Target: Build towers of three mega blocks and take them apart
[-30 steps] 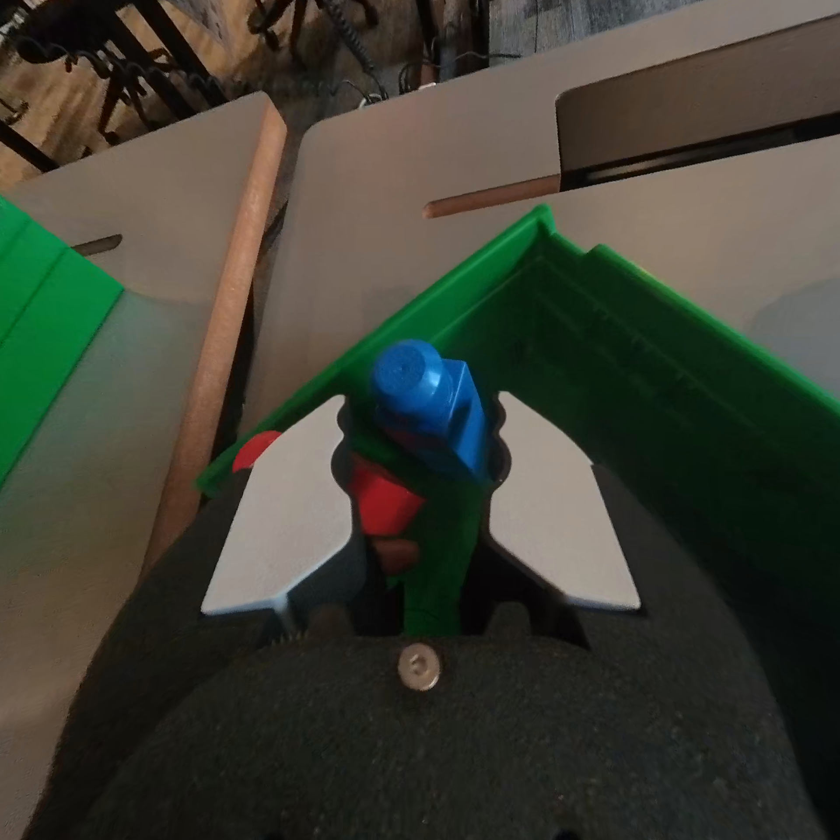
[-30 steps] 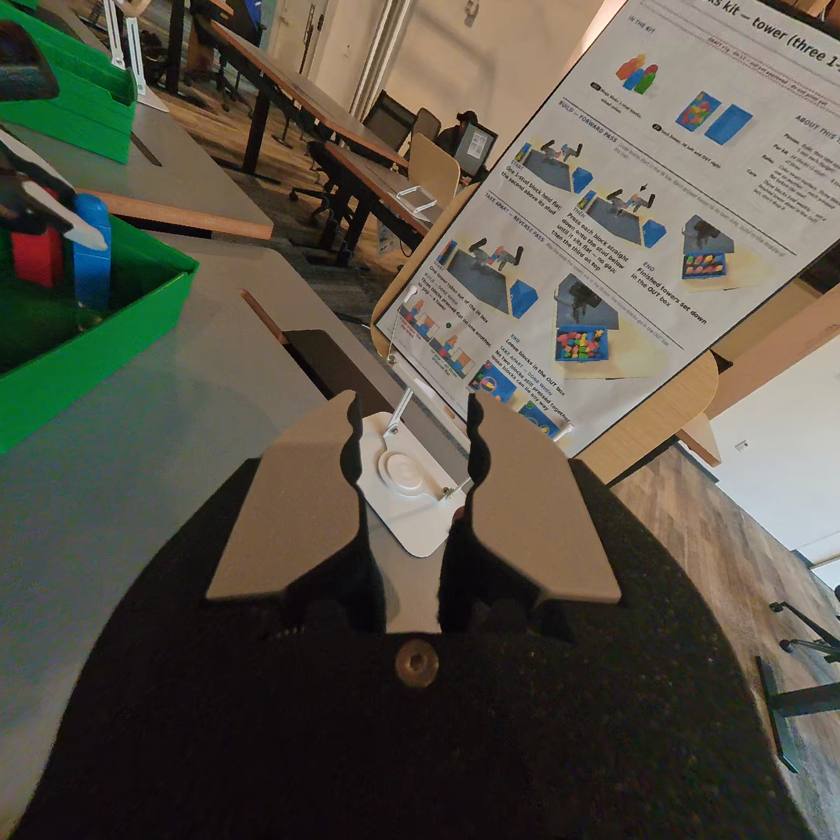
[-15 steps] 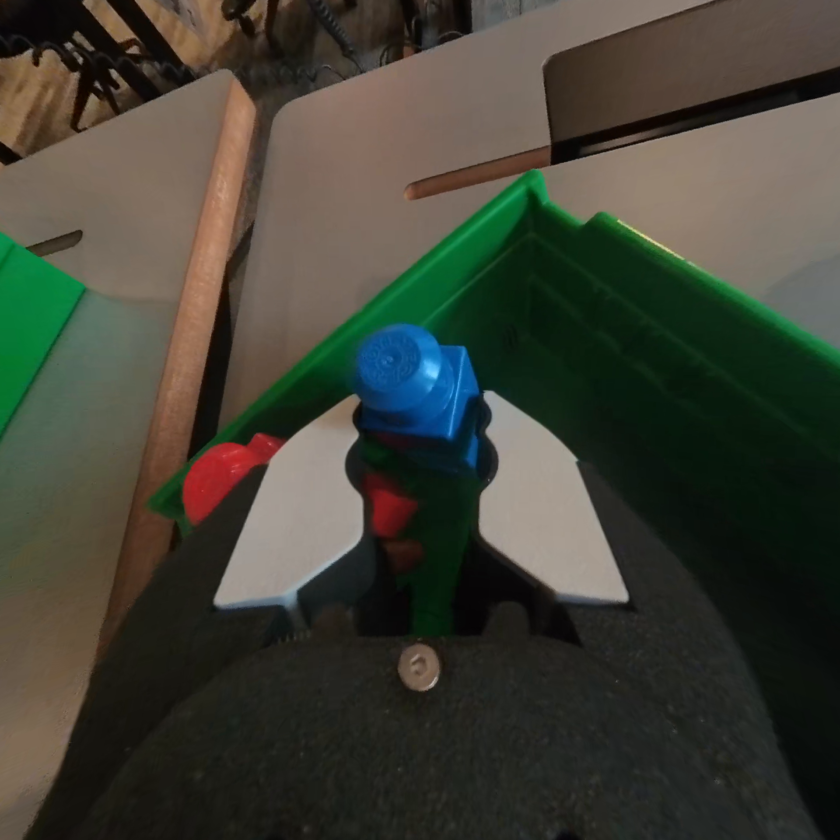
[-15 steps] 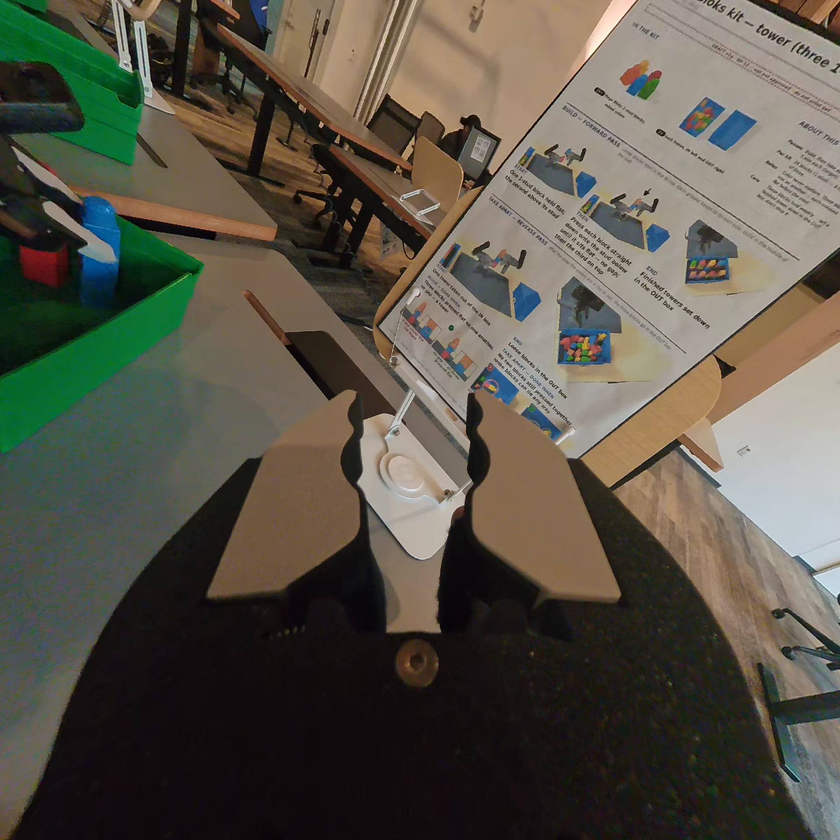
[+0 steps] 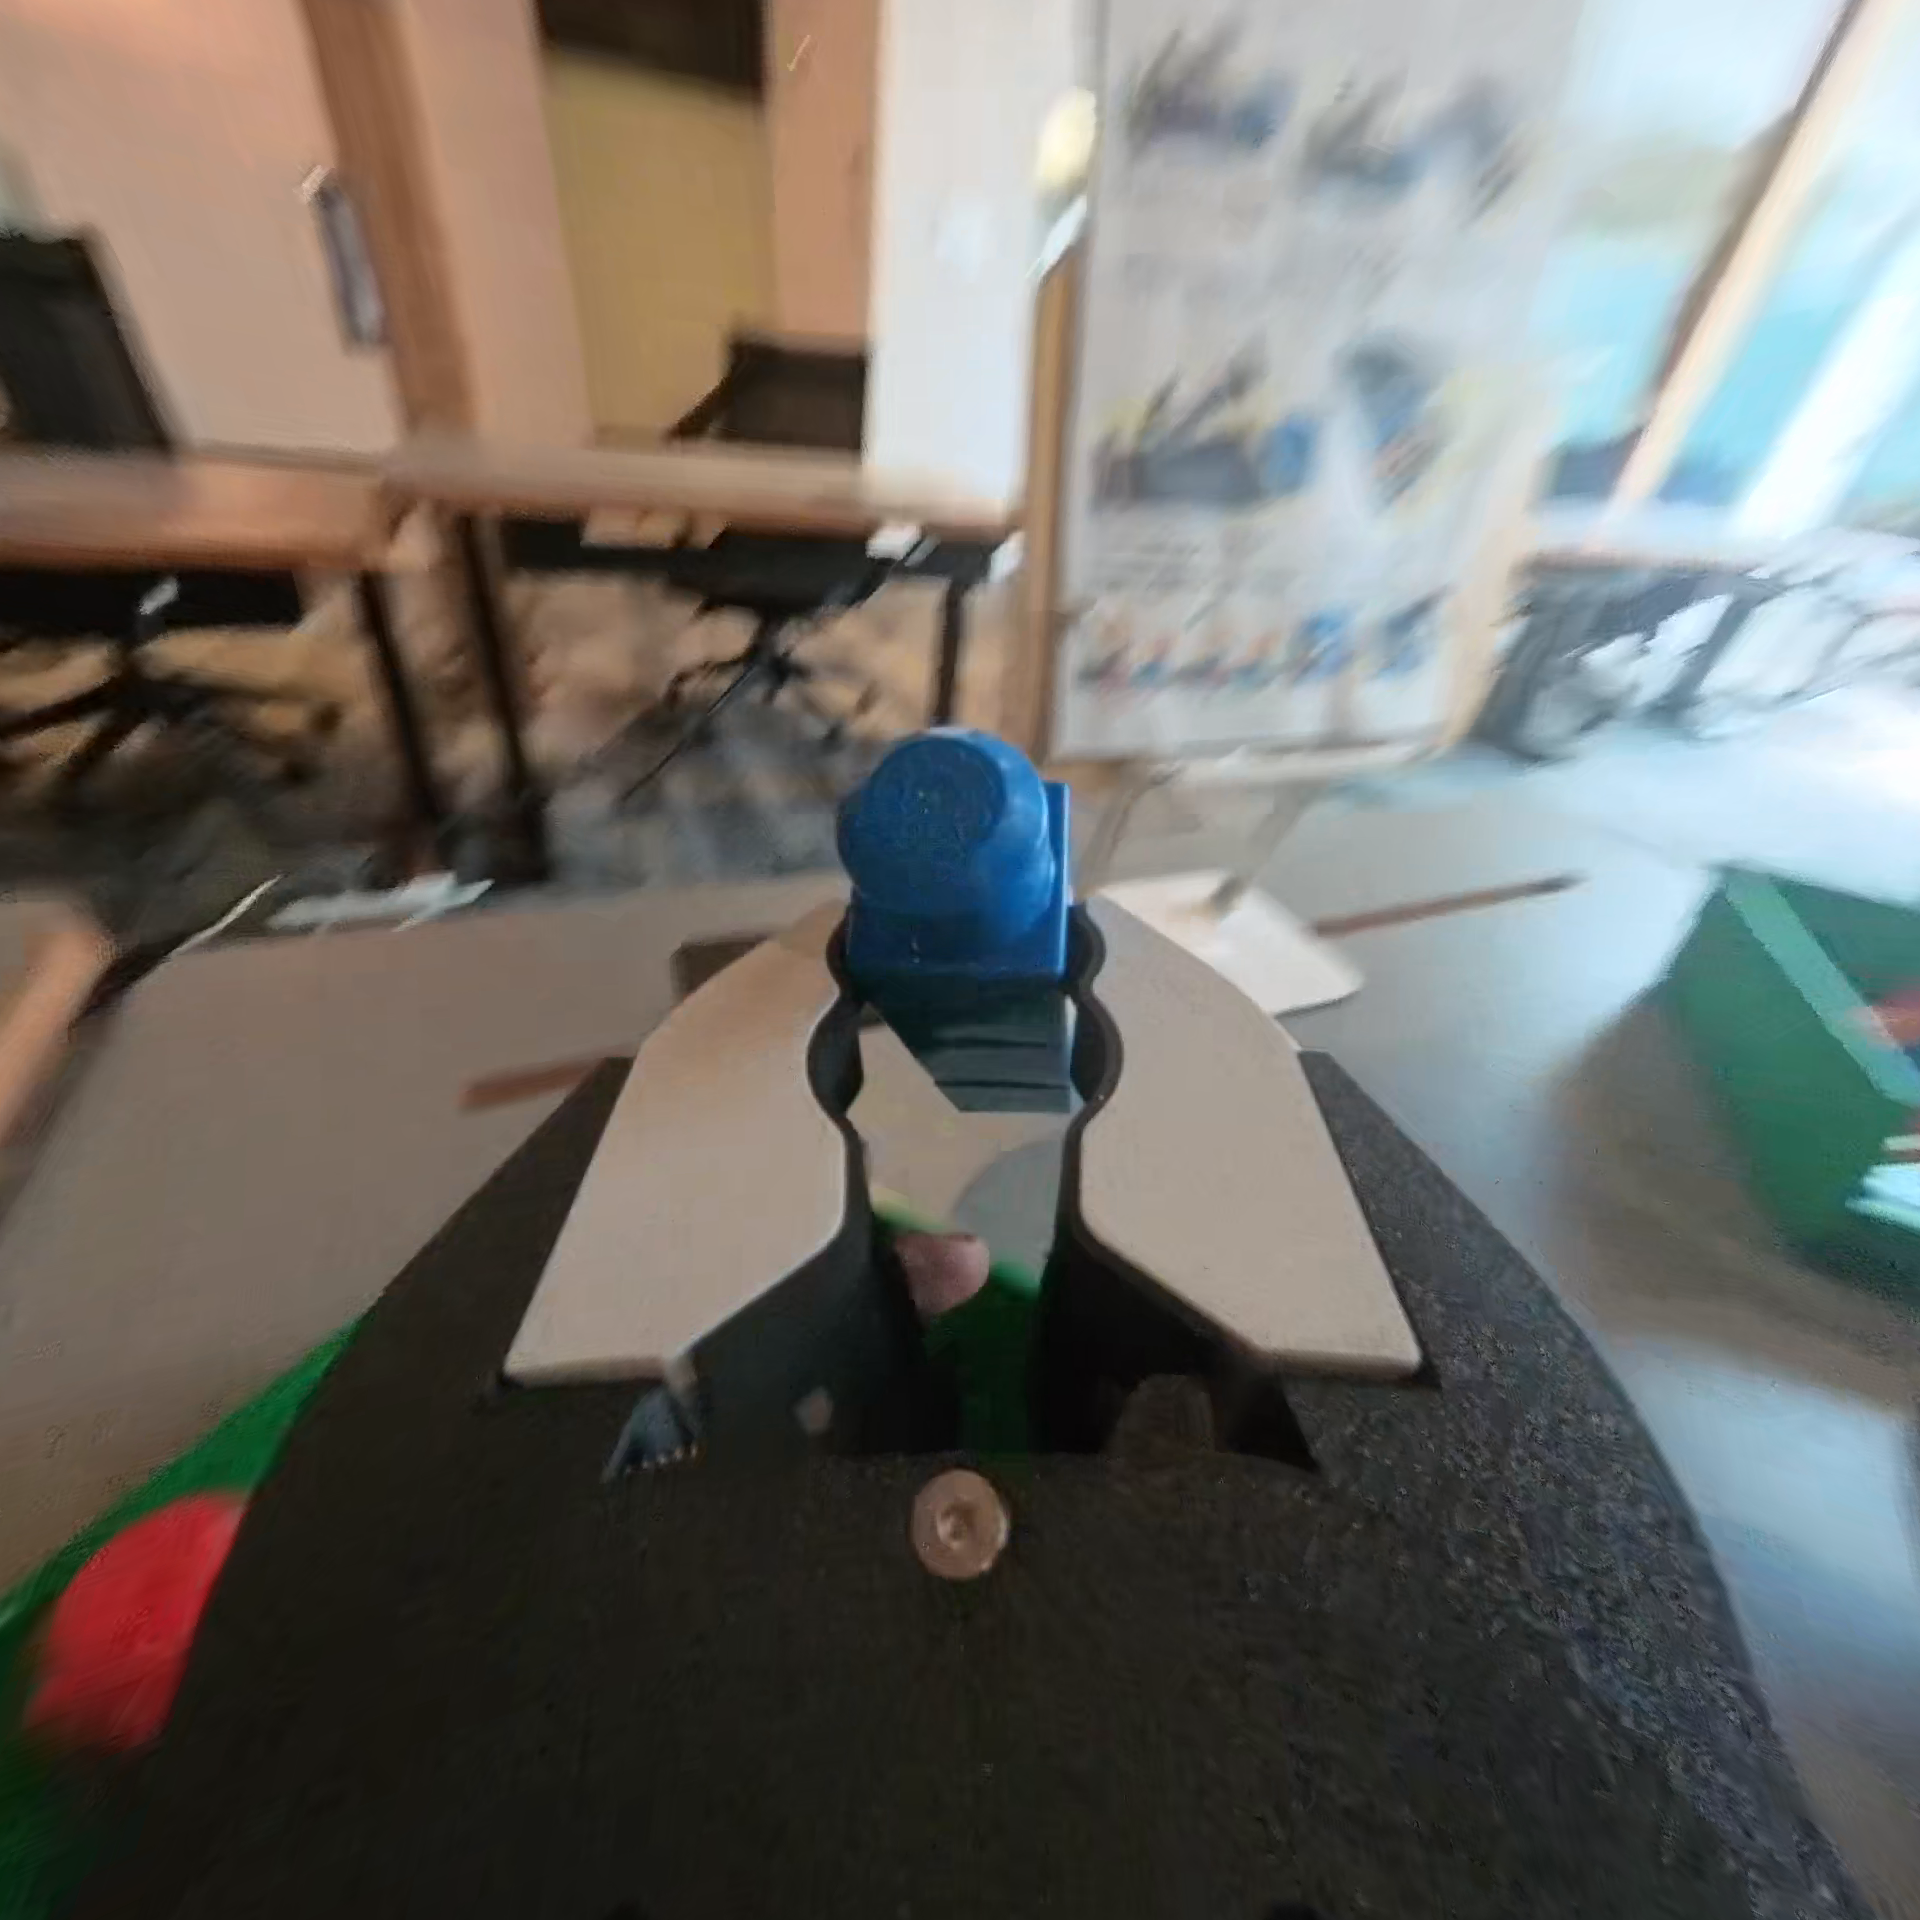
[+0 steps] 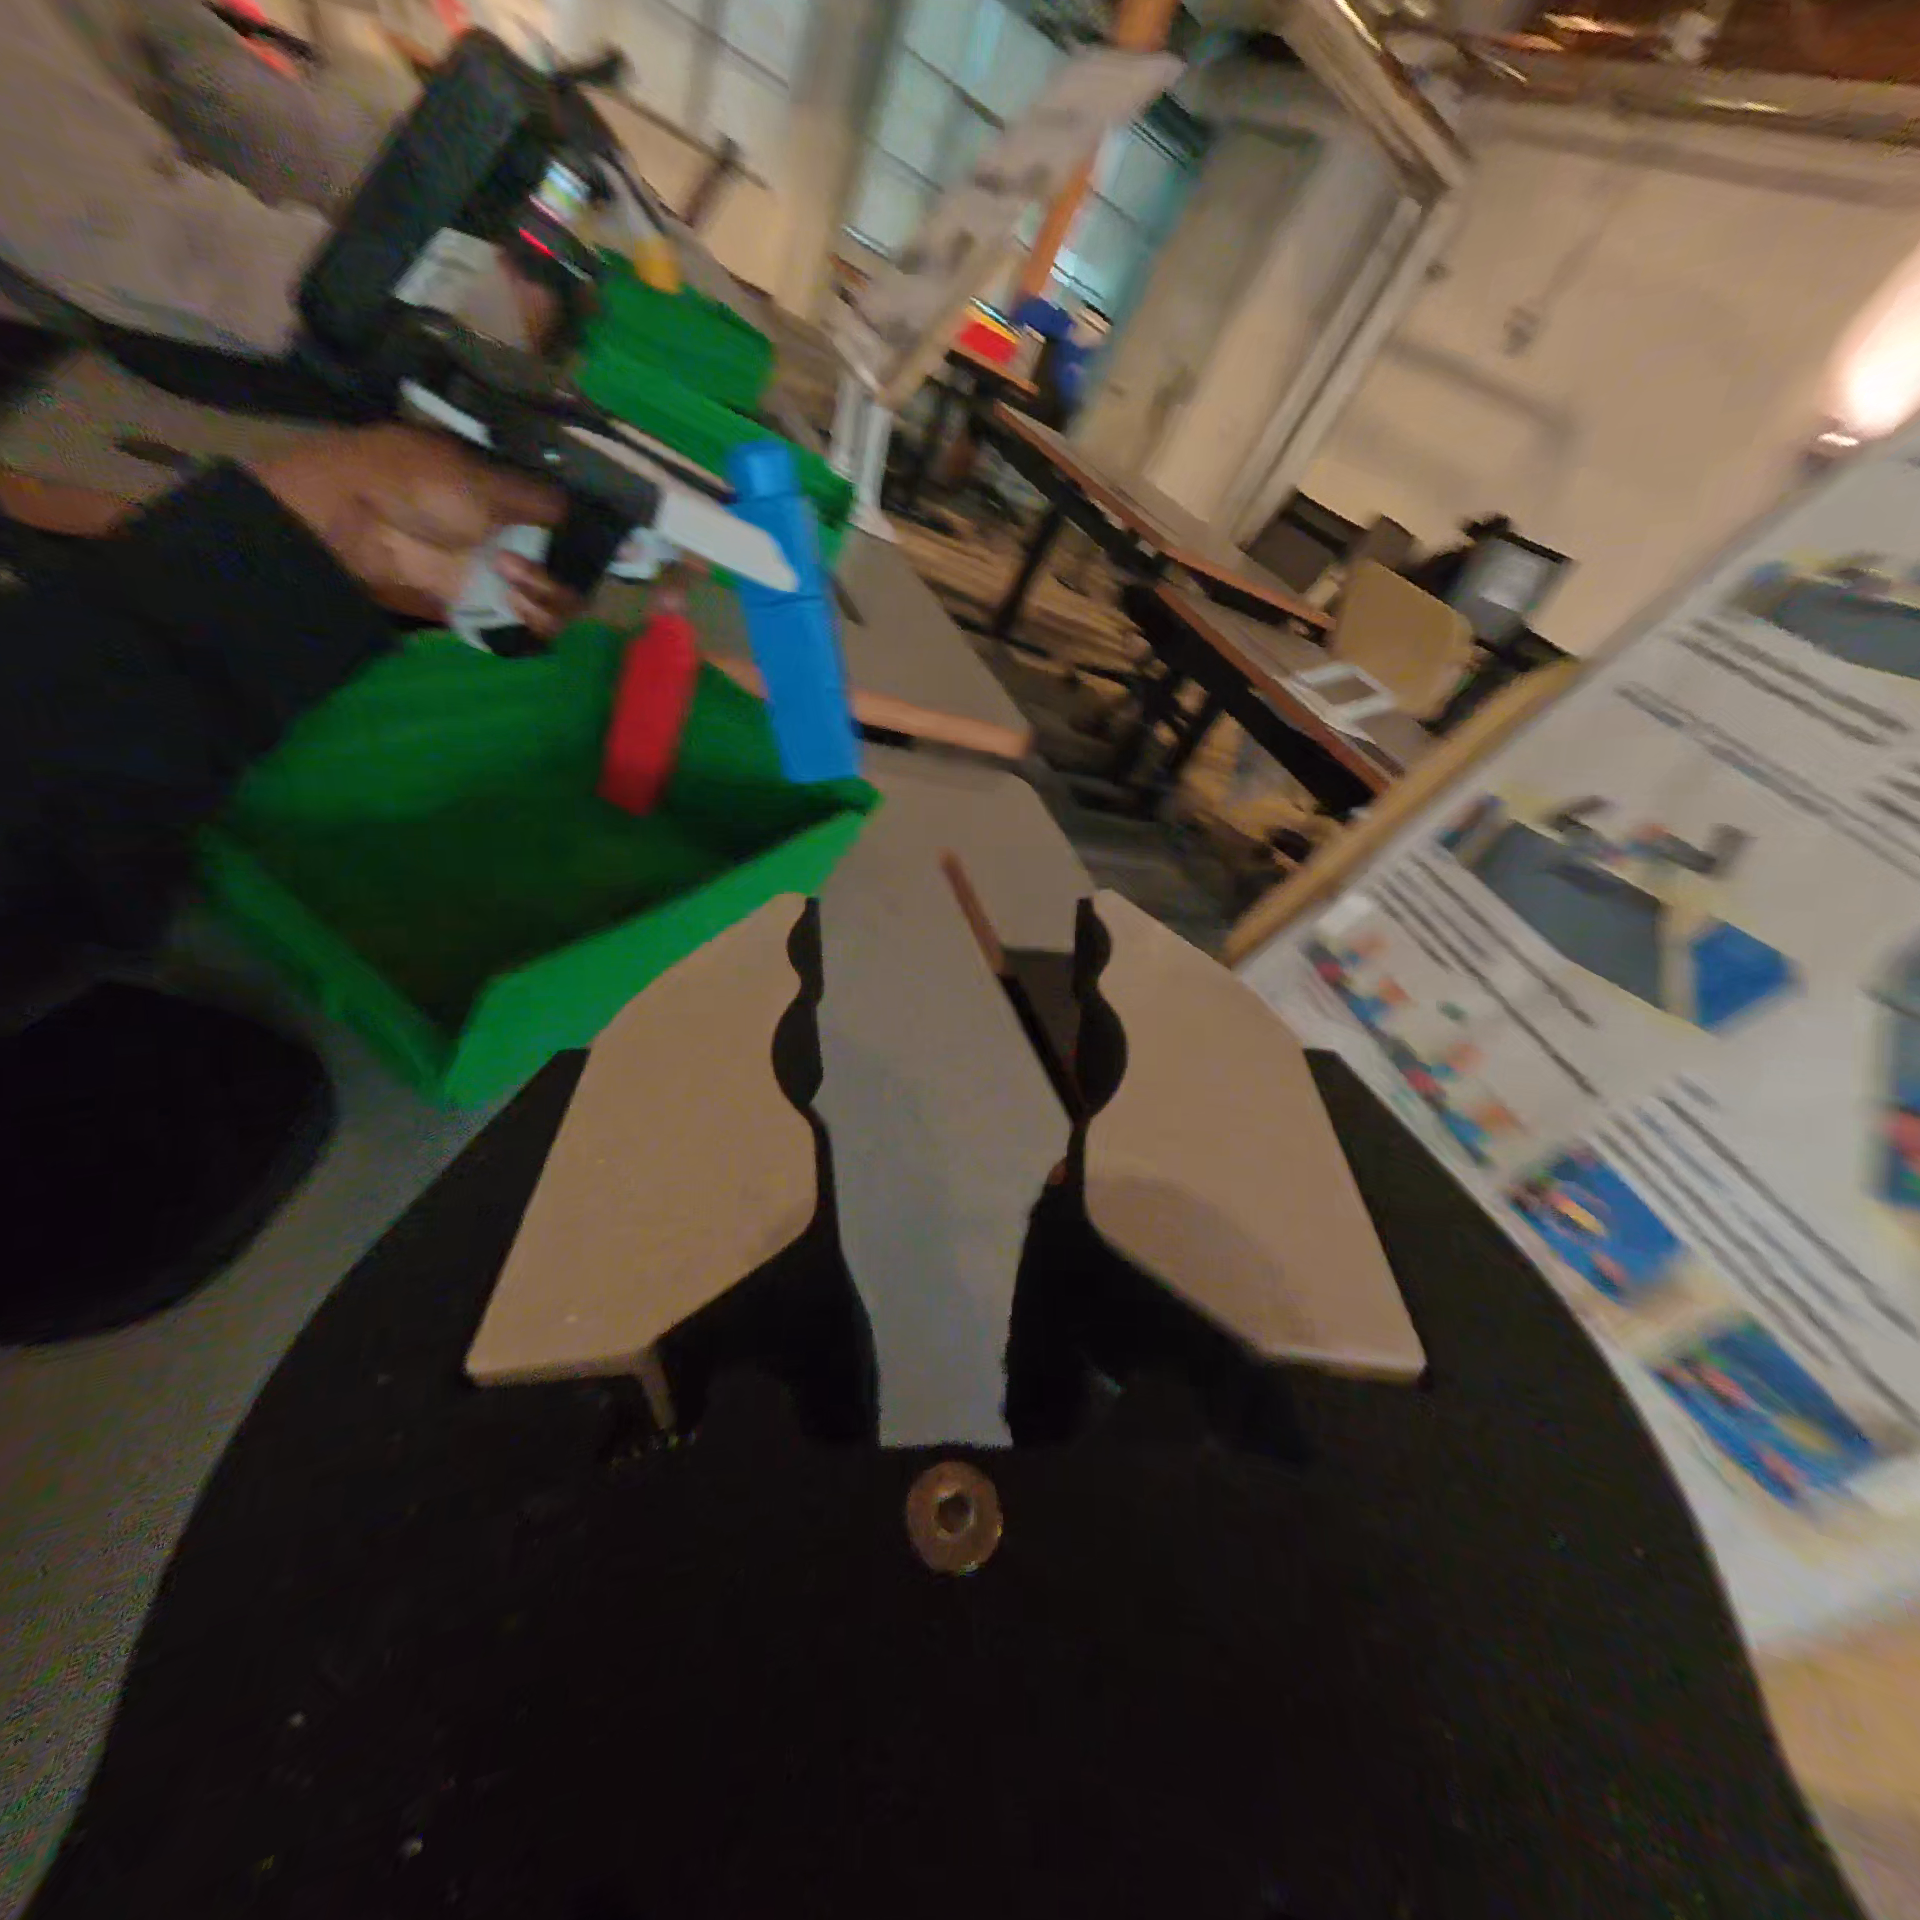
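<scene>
Blue block (image 5: 951,883) sits clamped at left hand-held gripper's (image 5: 961,971) tips.

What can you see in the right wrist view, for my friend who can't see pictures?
The right gripper is open and empty above a grey table. Farther left, the left gripper holds a blue block over a green bin, beside a red block.

Blue block (image 5: 951,862), green bin (image 6: 540,831)

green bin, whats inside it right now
A red block stands inside the green bin. The blue block, gripped by the left gripper, hangs over it. The near wall hides the floor.
</scene>
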`<state>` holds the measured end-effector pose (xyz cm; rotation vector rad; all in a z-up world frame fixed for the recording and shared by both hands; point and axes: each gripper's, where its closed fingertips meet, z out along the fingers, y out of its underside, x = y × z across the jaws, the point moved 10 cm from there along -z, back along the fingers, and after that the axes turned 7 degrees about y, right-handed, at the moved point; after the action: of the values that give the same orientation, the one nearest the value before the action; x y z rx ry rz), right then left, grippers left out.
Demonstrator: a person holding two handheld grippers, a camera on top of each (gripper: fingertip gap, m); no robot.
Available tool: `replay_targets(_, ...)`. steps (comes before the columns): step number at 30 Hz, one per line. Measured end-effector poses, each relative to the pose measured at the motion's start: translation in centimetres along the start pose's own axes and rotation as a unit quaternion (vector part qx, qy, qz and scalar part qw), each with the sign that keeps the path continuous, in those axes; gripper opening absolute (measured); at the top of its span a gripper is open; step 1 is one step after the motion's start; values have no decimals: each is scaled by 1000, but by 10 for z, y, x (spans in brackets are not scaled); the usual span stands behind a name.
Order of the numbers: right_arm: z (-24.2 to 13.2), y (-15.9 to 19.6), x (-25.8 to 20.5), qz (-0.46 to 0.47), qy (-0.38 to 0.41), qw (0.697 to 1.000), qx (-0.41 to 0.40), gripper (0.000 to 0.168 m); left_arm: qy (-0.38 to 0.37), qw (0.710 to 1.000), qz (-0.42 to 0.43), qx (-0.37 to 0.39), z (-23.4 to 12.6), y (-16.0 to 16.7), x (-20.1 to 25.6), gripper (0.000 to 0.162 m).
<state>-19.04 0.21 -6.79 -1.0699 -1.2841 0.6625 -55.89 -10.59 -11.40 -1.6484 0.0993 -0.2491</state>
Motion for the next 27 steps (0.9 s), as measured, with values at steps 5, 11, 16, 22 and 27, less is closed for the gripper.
replay_targets(5, 37, 12, -15, 78, -91, 991, 66, 57, 197, 971, -8, 134, 0, -34, 49, 36)
replay_targets(11, 47, 17, -14, 198, -134, 958, 158, 61, 362, 913, -24, 187, 19, -48, 100, 37)
replay_targets(16, 41, 11, -14, 220, -158, 940, 210, 47, 414, 890, -42, 188, 36, -47, 121, 36)
replay_targets(22, 27, 6, -10, 150, -141, 959, 194, 39, 432, 888, -13, 159, 40, -41, 124, 42)
replay_targets(27, 10, 5, -7, 36, -113, 986, 117, 37, 333, 931, 128, 82, 24, -31, 108, 66)
